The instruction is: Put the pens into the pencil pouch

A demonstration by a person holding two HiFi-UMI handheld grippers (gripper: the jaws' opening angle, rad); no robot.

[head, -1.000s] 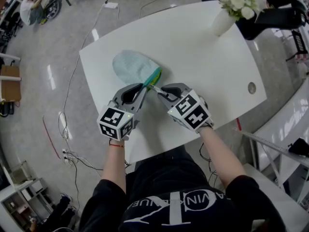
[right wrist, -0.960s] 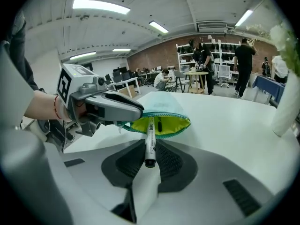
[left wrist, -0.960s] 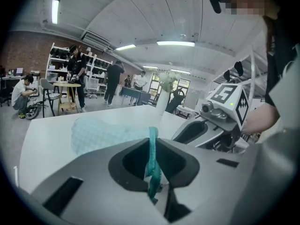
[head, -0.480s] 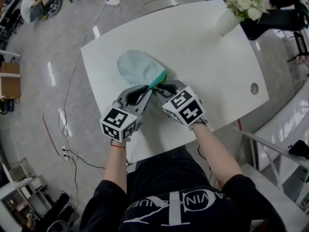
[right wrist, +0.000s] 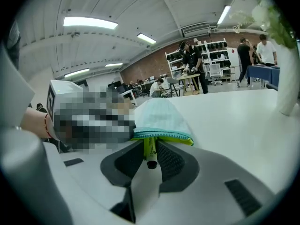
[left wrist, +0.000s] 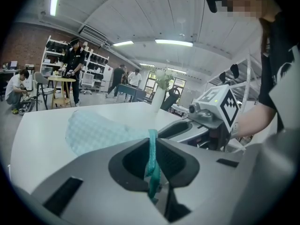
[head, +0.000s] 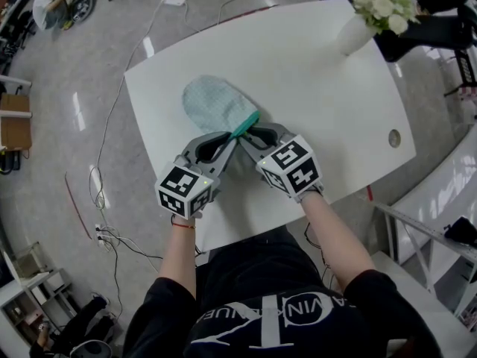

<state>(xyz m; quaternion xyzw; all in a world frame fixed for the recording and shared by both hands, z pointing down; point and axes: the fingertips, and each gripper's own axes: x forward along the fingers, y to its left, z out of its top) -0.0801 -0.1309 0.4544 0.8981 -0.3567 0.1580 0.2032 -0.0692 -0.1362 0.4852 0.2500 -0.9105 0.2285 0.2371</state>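
A pale blue-green pencil pouch (head: 216,103) lies on the white table (head: 313,88), with its teal and yellow mouth toward me. My left gripper (head: 232,136) is shut on the pouch's teal edge (left wrist: 153,161), and this holds the mouth up. My right gripper (head: 250,134) is at the mouth, close beside the left one. A yellow-green pen (right wrist: 148,150) lies between its jaws, with the front end inside the pouch (right wrist: 159,118) and the black rear end sticking out. The right jaws are opening and the pads look just off the pen.
A white vase (head: 349,34) with white flowers stands at the far right of the table. A round cable hole (head: 394,138) is near the right edge. Cables lie on the floor to the left. People and shelves are far off in the room.
My right gripper has pushed left toward the pouch's mouth. The stretch of pen that showed between gripper and pouch is now hidden in the pouch. The left gripper has kept its hold.
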